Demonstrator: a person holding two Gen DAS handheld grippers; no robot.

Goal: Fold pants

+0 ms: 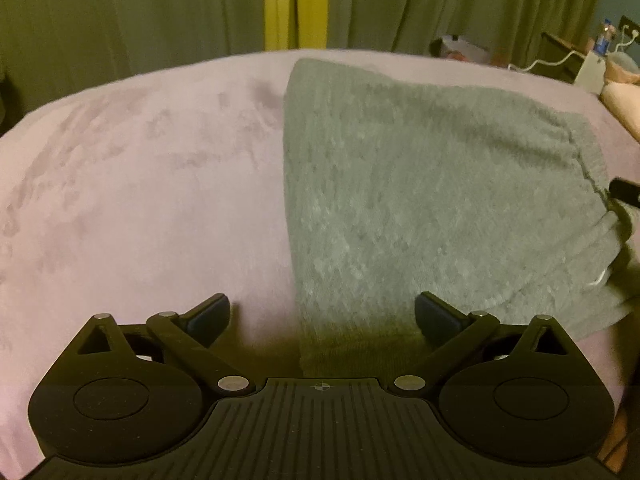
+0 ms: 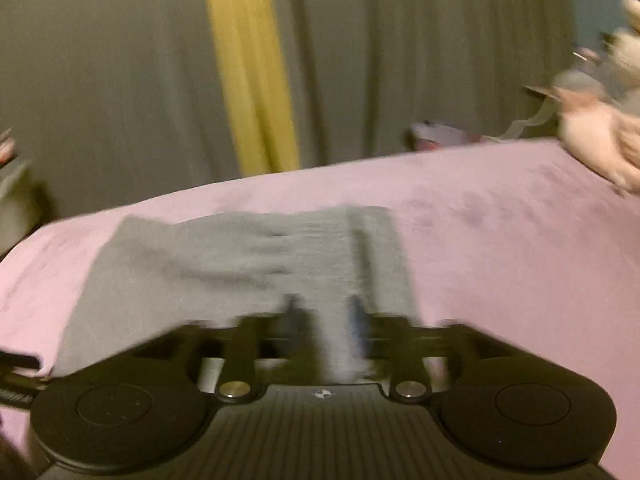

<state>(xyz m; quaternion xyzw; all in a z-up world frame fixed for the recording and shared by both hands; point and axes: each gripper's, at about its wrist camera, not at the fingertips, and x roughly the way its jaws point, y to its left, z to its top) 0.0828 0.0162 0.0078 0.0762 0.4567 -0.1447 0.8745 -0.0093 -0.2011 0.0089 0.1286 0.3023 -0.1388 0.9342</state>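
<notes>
I hold my left gripper [image 1: 322, 316] wide and empty, right gripper [image 2: 324, 316] loosened astride the folded grey knit pants [image 1: 400, 184], lifting straight off to avoid dragging the fold.

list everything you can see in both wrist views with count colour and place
grey knit pants: one, grey, folded on the bed, right of centre
pink bed cover: one, pale pink, under the pants
green curtains: dull green with one yellow strip, behind the bed
plush toy: one, cream and pink, blurred, far right bed edge
white cable: one, white, beyond the bed's right corner
left gripper: one, black, jaws wide open over the pants' near edge
right gripper: one, black, blurred, cloth between its jaws
</notes>
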